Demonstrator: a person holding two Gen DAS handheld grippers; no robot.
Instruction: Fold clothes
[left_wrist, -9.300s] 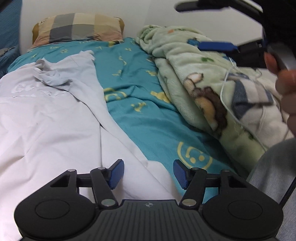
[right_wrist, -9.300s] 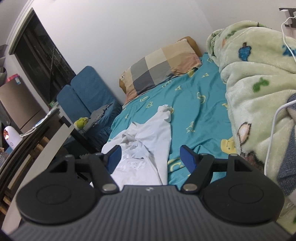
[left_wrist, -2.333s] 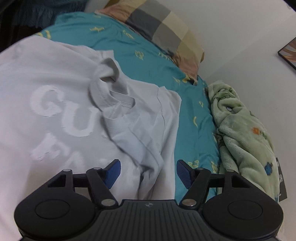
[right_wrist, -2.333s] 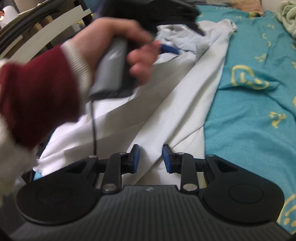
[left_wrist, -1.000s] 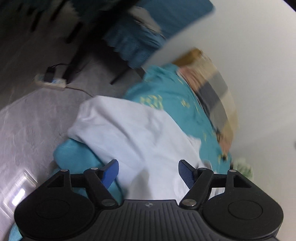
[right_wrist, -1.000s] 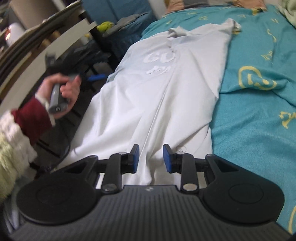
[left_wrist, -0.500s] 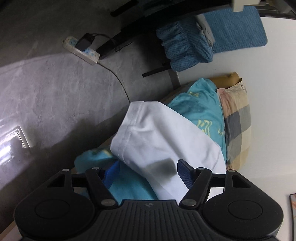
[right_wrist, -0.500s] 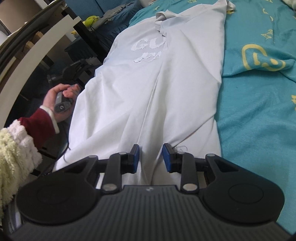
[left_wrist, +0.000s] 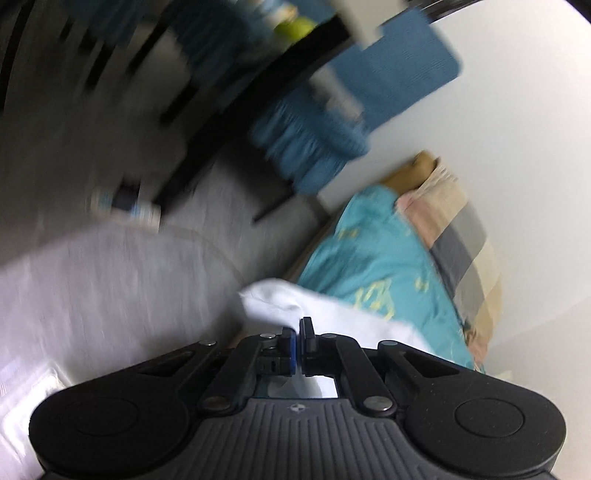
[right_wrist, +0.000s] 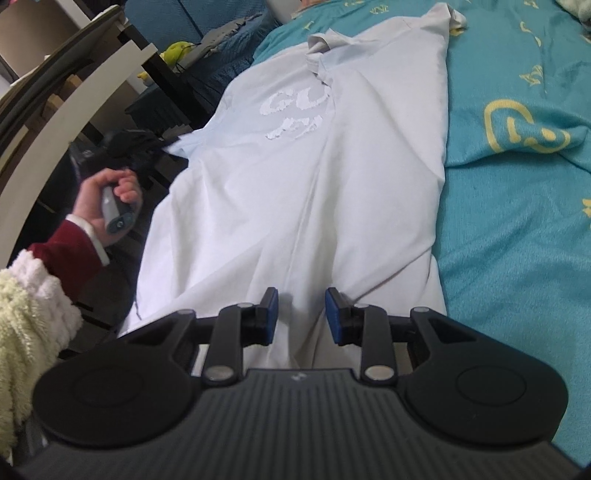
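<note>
A white T-shirt (right_wrist: 332, 184) with pale lettering lies spread lengthwise on the teal bedsheet (right_wrist: 517, 258), collar at the far end. My left gripper (left_wrist: 298, 332) is shut on the shirt's left sleeve (left_wrist: 280, 302) at the bed's edge. In the right wrist view the left gripper (right_wrist: 164, 144) shows dark and blurred at that sleeve, held by a hand (right_wrist: 107, 199) in a red cuff. My right gripper (right_wrist: 301, 315) hovers over the shirt's near hem, jaws partly apart, pads not pressing on the cloth.
The teal bedsheet (left_wrist: 369, 258) ends at a checked pillow (left_wrist: 458, 236) by the white wall. Left of the bed stand a blue chair (left_wrist: 388, 74), a dark table leg and a power strip (left_wrist: 125, 206) on the grey floor. A white-and-dark desk frame (right_wrist: 74, 103) runs along the left.
My left gripper swung past the bed's edge to the sleeve and its jaws went from wide open to shut on it. The right gripper sank slightly over the hem, jaws unchanged.
</note>
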